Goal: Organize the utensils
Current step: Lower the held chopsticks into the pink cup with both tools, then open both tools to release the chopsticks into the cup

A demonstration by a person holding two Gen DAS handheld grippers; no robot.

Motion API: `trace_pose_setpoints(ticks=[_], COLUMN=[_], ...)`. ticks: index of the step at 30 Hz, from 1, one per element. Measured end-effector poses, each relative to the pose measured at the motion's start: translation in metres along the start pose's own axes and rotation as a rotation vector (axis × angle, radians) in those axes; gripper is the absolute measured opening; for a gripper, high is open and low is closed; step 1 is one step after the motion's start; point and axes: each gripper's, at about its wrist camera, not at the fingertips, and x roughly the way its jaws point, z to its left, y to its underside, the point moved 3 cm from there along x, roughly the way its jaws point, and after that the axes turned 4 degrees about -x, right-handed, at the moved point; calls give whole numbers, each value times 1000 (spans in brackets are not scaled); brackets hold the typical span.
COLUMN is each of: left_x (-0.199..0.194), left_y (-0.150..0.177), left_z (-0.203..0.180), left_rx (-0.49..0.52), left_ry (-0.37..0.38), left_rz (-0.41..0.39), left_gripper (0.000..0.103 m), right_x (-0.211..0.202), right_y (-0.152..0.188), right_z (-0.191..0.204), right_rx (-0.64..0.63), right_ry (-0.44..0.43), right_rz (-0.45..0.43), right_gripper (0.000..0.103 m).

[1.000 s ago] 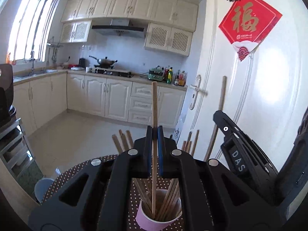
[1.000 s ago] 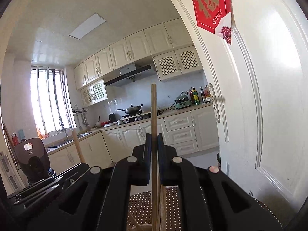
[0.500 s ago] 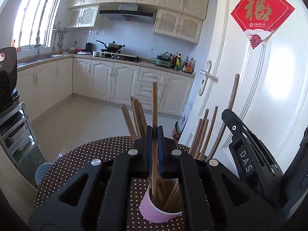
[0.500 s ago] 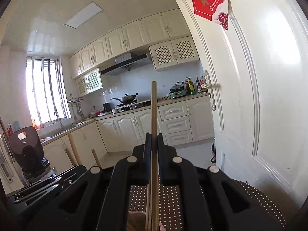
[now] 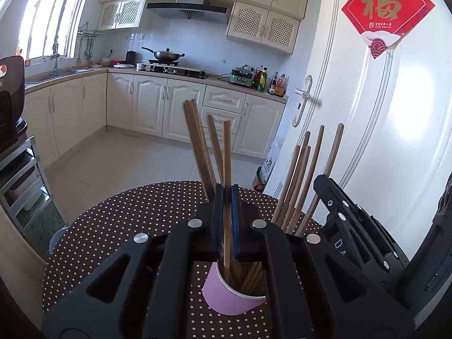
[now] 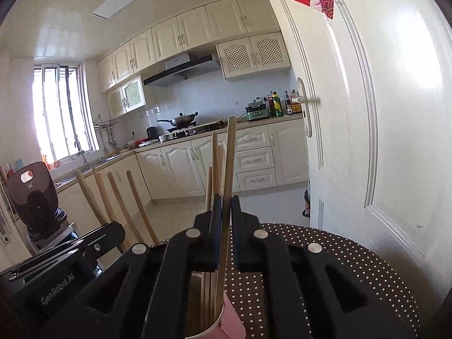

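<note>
Now both my grippers sit lower over the polka-dot table (image 5: pixel 118 226) than a second ago, and the pink cup (image 5: pixel 226 296) fills more of the left wrist view. My left gripper (image 5: pixel 226 220) is clenched on one wooden chopstick (image 5: pixel 226 152), whose lower end has gone down into the cup among the other chopsticks (image 5: pixel 296 180). My right gripper (image 6: pixel 224 226) has its jaws slightly parted around a paler chopstick (image 6: pixel 229 158), which now leans a little instead of standing straight, its lower end inside the cup (image 6: pixel 226 322); I cannot tell whether the pads touch it. Only the left view shows the cup's mouth and the chopsticks fanned out in it; the right view shows just its rim.
</note>
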Motion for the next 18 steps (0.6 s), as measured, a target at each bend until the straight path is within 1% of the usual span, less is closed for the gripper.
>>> trace_pose_setpoints(ticks=[6,8,10,12,15,16,17,18], left_x=[0,-1,-2,-2,-3,-3,-4,-5], left_y=[1,1,1,1,0,0,0,0], left_z=[-2,-1,-3,-2,0,-1,-1,-1], left_rx=[6,4,23,25,20,25,32,34], left_ry=[2,8,25,15,19,18,16,11], left_rz=[-9,-11,-9,-14,-9,-8,-8,-11], left_gripper=[6,6,6,6,6,6,6,7], right_x=[1,0,-1,-3,-6,-7,-7,-9], right_y=[4,3,2,1,-1,-1,-2,-3], right_z=[1,2,1,1,0,-1,-1,-2], right_rx=[-16,-19,-20,-24,-28,-32,-35,-40], right_ry=[3,1,2,-4,-5,-5,-3,0], right_rz=[20,27,25,27,28,28,27,26], right_gripper=[6,7,7,7,7,10,16,19])
